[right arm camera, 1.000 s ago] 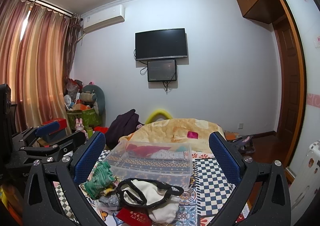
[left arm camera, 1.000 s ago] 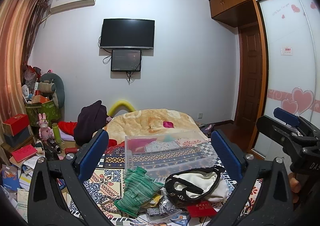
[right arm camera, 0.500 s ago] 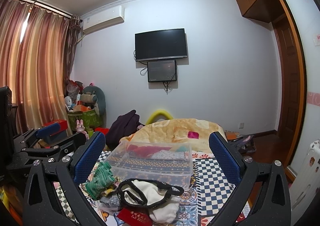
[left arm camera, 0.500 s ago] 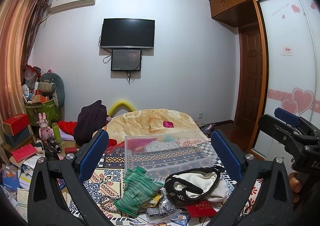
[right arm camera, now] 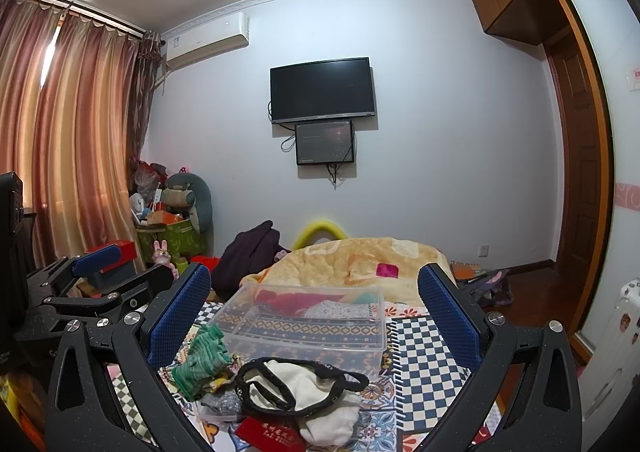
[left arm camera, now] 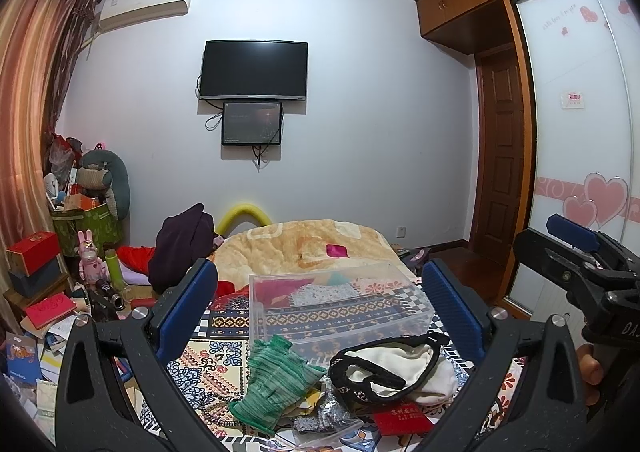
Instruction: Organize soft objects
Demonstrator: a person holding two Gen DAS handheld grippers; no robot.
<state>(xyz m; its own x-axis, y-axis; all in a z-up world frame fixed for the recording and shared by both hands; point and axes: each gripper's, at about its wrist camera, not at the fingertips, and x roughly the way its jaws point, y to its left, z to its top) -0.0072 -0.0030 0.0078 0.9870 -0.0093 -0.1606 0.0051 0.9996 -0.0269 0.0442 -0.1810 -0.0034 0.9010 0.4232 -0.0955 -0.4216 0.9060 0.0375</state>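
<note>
Jaws on both the left gripper and right gripper gape wide, holding nothing. Green cloth lies low between the left's fingers, just before the bin; left looks nearer.

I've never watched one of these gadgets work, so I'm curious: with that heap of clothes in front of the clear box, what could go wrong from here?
The white garment with black trim lies tangled over the pile, so a pinch may drag along the red booklet beneath it. The green knit piece sits right against it and could come along too. The clear bin looks light; pushing cloth in might slide it. Both the left gripper and right gripper are open, holding nothing.
</note>
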